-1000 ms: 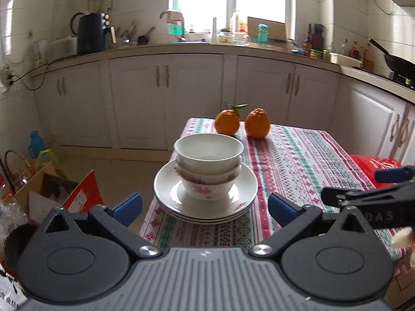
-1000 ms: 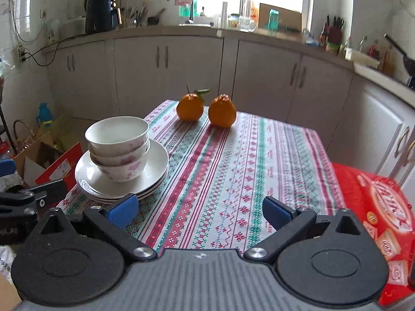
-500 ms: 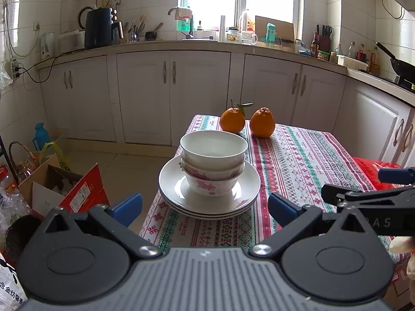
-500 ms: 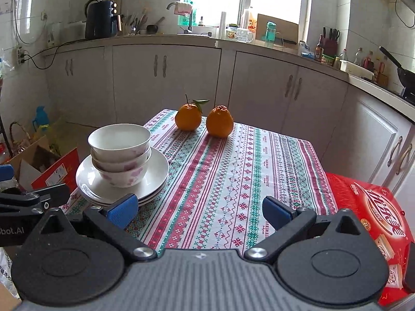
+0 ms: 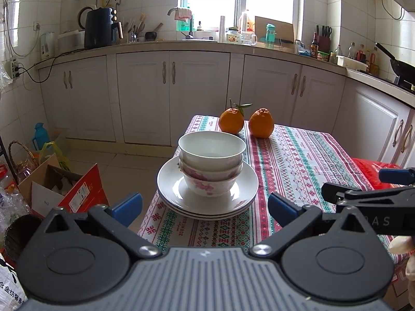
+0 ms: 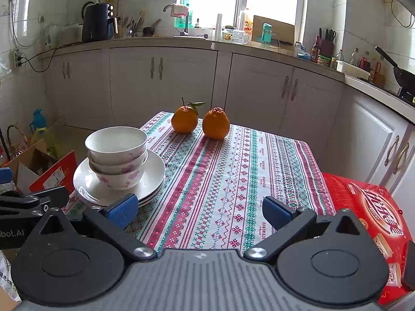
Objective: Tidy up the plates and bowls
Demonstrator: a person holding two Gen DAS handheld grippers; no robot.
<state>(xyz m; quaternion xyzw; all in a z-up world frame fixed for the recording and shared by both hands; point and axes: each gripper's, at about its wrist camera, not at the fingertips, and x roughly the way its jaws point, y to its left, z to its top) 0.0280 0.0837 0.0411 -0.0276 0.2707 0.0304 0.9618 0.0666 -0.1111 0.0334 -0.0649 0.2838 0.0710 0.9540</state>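
Left wrist view: left tongs [image 5: 205,204] are spread wide and hold nothing, blue pads apart on either side of the frame. The stacked bowls [image 5: 211,163] sit dead ahead on the centreline, three nested, plain white one on top and two floral ones under it. They stand on the stacked plates [image 5: 243,194], which look like three, at the near left corner of the worktop [image 5: 298,160] with its patterned cloth. The stack is round, so no long axis to align to; approach heading is free. Two oranges [image 5: 246,124] sit beyond the stack, near the far edge. Right tongs [image 5: 368,194] show from the side at right, near the worktop's right edge, clear of the plates. Right wrist view: right tongs [image 6: 199,207] are also spread and empty. Here the bowls and plates lie off to the left of the gap, and the left pad overlaps the plate rim in the picture; I can't tell whether it touches. Straight ahead is bare cloth, then the oranges. A red box [image 6: 368,202] sits just beside the worktop's right side. Judgement: left tongs are the nearer and better-aligned tool for the stack. The task looks largely done, unless the stack is to be moved.
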